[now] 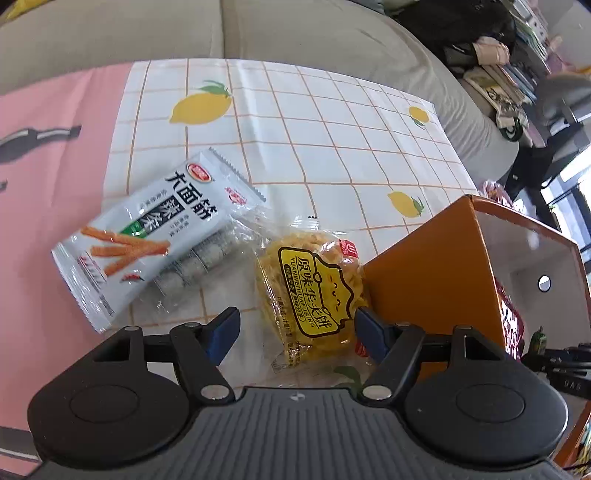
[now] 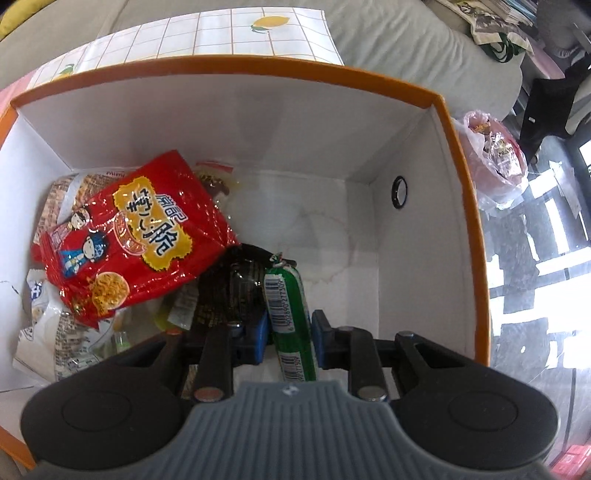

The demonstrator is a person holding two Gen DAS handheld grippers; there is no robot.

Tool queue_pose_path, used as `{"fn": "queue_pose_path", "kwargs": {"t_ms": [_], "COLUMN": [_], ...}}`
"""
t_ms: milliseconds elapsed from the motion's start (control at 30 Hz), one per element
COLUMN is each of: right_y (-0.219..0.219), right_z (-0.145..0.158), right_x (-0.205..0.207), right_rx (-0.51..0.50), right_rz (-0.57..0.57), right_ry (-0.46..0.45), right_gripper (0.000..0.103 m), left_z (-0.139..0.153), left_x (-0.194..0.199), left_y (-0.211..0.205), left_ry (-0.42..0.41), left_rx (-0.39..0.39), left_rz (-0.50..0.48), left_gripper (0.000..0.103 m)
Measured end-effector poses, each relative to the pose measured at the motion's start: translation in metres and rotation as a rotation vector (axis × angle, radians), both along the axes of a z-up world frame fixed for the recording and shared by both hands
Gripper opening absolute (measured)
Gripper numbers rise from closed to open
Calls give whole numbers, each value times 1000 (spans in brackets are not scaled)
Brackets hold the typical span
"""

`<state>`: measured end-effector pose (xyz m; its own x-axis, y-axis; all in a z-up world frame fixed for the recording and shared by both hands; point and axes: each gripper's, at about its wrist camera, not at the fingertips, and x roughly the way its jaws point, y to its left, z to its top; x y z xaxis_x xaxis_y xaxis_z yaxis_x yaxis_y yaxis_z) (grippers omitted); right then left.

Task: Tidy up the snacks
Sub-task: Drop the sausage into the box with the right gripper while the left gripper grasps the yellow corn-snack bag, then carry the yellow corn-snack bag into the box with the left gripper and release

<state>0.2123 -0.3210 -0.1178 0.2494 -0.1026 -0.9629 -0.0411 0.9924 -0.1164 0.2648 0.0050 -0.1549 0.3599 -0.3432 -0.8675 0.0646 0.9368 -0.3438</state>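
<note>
In the left wrist view my left gripper is open, its blue fingers on either side of a yellow waffle-biscuit packet lying on the lemon-print cloth. A white spicy-strip packet lies left of it, over a clear packet. The orange box stands right of it. In the right wrist view my right gripper is inside the orange box, with a green sausage stick between its fingers; a small gap shows on the right side. A red noodle-snack bag and other packets lie in the box.
A beige sofa lies behind the cloth and a pink cover to its left. A pink plastic bag of wrappers sits outside the box on the right. Books and bags are piled at the far right.
</note>
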Motion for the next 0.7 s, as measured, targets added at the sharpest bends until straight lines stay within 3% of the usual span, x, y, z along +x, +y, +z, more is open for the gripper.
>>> {"fn": "queue_pose_path", "kwargs": {"t_ms": [100, 167, 233, 400, 700], "right_y": [-1, -2, -2, 1, 9], "right_z": [-1, 1, 1, 7, 25], "right_x": [2, 2, 4, -2, -17], "right_rx": [0, -2, 0, -7, 10], "right_rz": [1, -9, -15, -7, 9], "right_ry": [6, 4, -4, -23, -66], "right_gripper": [23, 24, 35, 43, 47], "left_z": [-3, -2, 0, 8, 48], "left_x": [-2, -4, -7, -13, -43], "left_y": [0, 0, 0, 2, 24], "left_ry": [12, 6, -3, -29, -101], "left_rx": [-29, -37, -35, -30, -79], "left_rz": [3, 6, 7, 5, 53], "left_gripper": [57, 52, 45, 27, 24]}}
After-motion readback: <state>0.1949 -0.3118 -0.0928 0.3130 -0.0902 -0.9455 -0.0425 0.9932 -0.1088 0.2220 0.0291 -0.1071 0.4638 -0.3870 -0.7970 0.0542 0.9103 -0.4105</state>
